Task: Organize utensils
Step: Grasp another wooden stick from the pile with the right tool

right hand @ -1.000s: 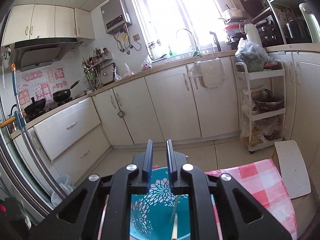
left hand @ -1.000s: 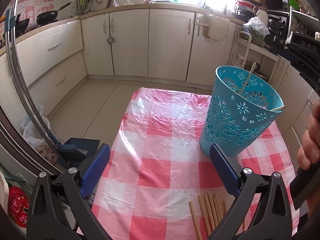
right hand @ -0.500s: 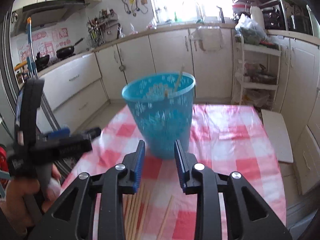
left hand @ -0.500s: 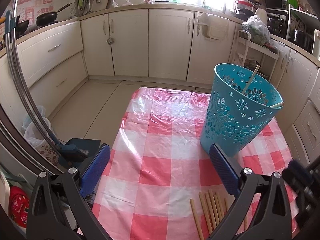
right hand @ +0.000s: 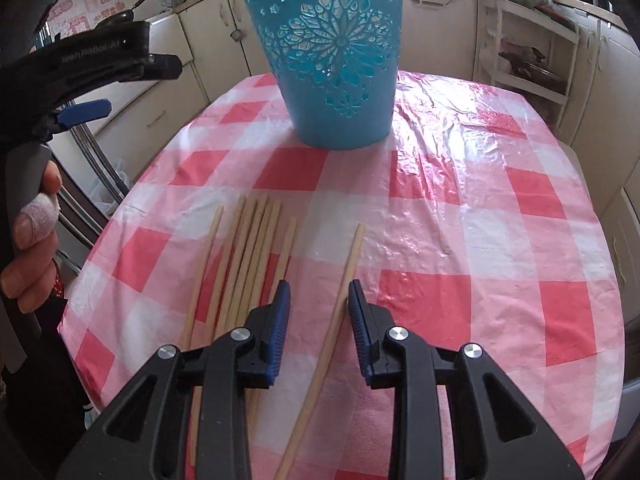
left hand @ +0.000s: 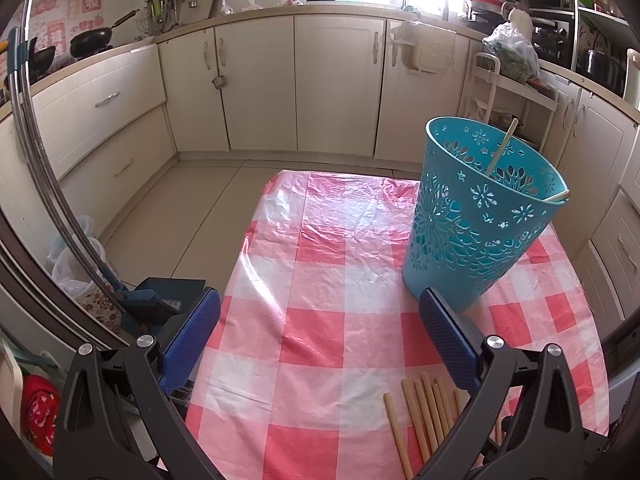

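Cream kitchen cabinets (left hand: pixel 336 84) behind pink-checked tablecloth (left hand: pixel 320 280), teal basket (left hand: pixel 476 220).

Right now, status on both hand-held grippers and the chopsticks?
Right hand-held gripper open, straddling lone chopstick, not clamped. Left hand-held gripper open, empty. Two chopsticks in blue basket, bundle on tablecloth. Nothing in the way.

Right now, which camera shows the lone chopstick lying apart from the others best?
The right wrist view: the lone chopstick runs nearly full length between the open right gripper fingers. The left wrist view shows only ends of the bundled chopsticks; the lone one cannot be picked out.
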Available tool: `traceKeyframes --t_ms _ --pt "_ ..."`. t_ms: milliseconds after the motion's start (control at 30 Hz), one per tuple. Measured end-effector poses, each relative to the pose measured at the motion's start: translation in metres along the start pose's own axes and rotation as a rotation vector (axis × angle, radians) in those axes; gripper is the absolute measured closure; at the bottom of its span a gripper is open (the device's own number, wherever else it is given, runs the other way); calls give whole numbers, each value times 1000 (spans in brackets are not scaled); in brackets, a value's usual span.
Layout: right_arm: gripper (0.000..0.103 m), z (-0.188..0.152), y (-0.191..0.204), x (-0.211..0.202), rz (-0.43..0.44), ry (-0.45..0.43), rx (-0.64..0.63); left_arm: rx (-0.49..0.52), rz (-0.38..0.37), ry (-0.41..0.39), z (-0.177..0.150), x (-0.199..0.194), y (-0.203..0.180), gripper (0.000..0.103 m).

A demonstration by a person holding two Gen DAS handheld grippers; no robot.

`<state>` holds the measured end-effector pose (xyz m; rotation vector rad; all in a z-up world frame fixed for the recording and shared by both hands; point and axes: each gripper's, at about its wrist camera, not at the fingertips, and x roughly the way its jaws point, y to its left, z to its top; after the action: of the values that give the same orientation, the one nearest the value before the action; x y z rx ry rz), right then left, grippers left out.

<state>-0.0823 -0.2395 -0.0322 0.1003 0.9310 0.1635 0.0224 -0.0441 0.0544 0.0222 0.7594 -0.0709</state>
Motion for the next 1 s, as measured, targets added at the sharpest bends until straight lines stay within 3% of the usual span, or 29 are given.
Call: traceKeyframes --t_ms 200,333,600,867,1000 --pt "76 -1 5 3 -37 -2 -59 6 -1 6 -1 1 -1 8" --pt "95 3 -3 3 -51 4 -71 11 4 19 -3 4 -2 8" --pt "97 15 -38 5 -84 -3 -13 34 11 60 -9 15 -5 8" --pt "97 15 -58 5 -18 -39 90 52 -115 244 -35 31 -8 8" --pt "97 15 -64 5 23 -41 127 77 -112 297 -55 30 -19 8"
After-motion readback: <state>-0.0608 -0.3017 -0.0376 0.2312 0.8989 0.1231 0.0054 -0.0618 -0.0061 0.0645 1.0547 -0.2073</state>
